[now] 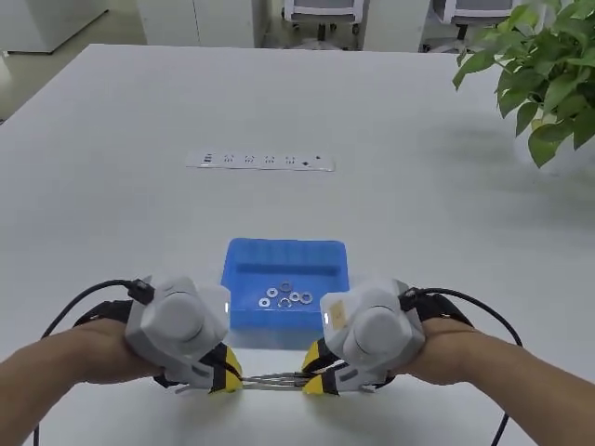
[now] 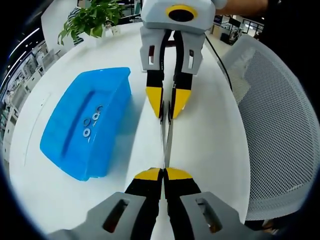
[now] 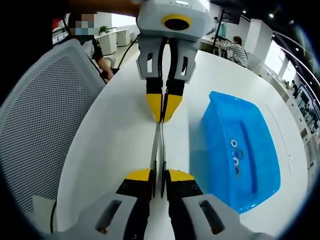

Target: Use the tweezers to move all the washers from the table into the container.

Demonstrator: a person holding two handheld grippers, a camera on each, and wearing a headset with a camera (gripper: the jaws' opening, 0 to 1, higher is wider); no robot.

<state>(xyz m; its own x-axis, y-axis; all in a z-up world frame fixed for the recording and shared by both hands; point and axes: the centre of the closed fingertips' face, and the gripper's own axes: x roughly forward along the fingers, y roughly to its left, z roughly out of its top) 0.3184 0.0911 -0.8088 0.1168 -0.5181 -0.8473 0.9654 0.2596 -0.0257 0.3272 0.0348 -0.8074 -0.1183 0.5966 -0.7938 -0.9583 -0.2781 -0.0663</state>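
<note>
Close to the front edge of the white bench [image 1: 390, 139], the left gripper [image 1: 223, 377] and the right gripper [image 1: 316, 379] face each other tip to tip. The slim metal tweezers [image 1: 274, 379] lie level between them, parallel to that edge. Each claw is closed down to the thickness of the tool and pinches one end of it. The left one, jaws pressed together, has the end where the two blades meet. The right one, a hair wider, clamps the stretch where the blades stand slightly apart. Whether the meeting end is the joint or the tips I cannot tell. A hold from both ends looks like a hand-over or a re-seating of the grip, so that one gripper ends up squeezing the blades at a workable spot. Just behind the grippers, toward the middle of the bench, sits the blue plastic rectangular container [image 1: 242, 255]. The small metal ring washers [image 1: 285, 297] I can make out lie in a loose cluster on its floor, so the moving seems largely or wholly done. The head view gives the layout: the container centred between the hands, a pale label strip [image 1: 260, 161] beyond it, and a leafy green potted plant [image 1: 548, 74] at the far right corner. The jaws are too small there to read. The left gripper view shows the blades parted inside the right gripper's yellow tips, and the right gripper view shows them narrowing into the left's. Both also show a grey mesh chair back [image 3: 40, 115] off the front edge.
</note>
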